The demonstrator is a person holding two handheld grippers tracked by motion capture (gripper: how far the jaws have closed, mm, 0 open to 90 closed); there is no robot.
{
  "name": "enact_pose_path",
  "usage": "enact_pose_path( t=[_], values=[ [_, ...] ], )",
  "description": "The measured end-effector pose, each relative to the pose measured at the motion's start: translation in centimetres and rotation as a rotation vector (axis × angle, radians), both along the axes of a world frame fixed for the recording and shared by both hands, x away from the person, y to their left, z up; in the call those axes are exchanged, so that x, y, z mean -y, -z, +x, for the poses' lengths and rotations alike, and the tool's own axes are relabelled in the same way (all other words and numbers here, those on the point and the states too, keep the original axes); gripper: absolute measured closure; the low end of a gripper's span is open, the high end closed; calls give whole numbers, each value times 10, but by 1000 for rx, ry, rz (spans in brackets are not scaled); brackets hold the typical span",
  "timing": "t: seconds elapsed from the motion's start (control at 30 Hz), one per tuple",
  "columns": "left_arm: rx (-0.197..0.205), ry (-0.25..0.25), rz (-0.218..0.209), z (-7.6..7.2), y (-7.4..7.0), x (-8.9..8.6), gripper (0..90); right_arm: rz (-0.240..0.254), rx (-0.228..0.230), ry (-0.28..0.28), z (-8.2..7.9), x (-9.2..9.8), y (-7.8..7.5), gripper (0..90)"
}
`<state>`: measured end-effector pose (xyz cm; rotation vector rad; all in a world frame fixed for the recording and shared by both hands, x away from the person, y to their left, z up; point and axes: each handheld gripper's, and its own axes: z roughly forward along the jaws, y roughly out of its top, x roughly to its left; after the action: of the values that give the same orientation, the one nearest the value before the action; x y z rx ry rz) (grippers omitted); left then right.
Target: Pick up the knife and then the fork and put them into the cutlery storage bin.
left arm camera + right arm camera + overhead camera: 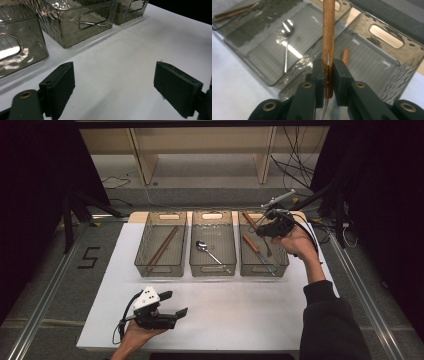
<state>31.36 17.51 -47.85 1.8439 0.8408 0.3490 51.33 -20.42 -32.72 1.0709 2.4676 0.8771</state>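
White table (260, 320) takes up most of the high view, with three smoky see-through bins in a row toward 12 o'clock. Left bin (161, 244) has chopsticks (162, 245), middle bin (213, 243) has a spoon (210, 251), right bin (263, 245) at about 1 o'clock already has a wooden-handled fork (257, 251) lying in it. So the sorting looks mostly done, I'd guess. Right gripper (265, 227) is up over that right bin, clamped on another wooden-handled utensil (328, 32); the jaws pinch it where wood meets metal, and I can't tell if it's a fork or a knife. That one isn't down in the bin yet, so dropping it in looks like what's left. Left gripper (177, 306) sits down at 7 o'clock, jaws spread wide with nothing in them, just idling over bare table.
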Motion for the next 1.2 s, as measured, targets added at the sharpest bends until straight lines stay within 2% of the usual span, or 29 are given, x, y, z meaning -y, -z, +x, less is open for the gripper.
enact_pose_path(
  t=[0.23,0.47,0.57,0.93,1.2],
  values=[
    [0,0,-2,0,0,0,169,-15,8,33,13,5,7,813],
    [-1,3,-1,0,0,0,169,-5,50,57,20,9,11,813],
    [1,6,4,0,0,0,169,-16,60,60,22,9,15,813],
    [-2,3,-2,0,0,0,169,-12,48,82,29,17,27,812],
    [0,4,-2,0,0,0,169,-12,51,87,31,19,29,812]
  ],
)
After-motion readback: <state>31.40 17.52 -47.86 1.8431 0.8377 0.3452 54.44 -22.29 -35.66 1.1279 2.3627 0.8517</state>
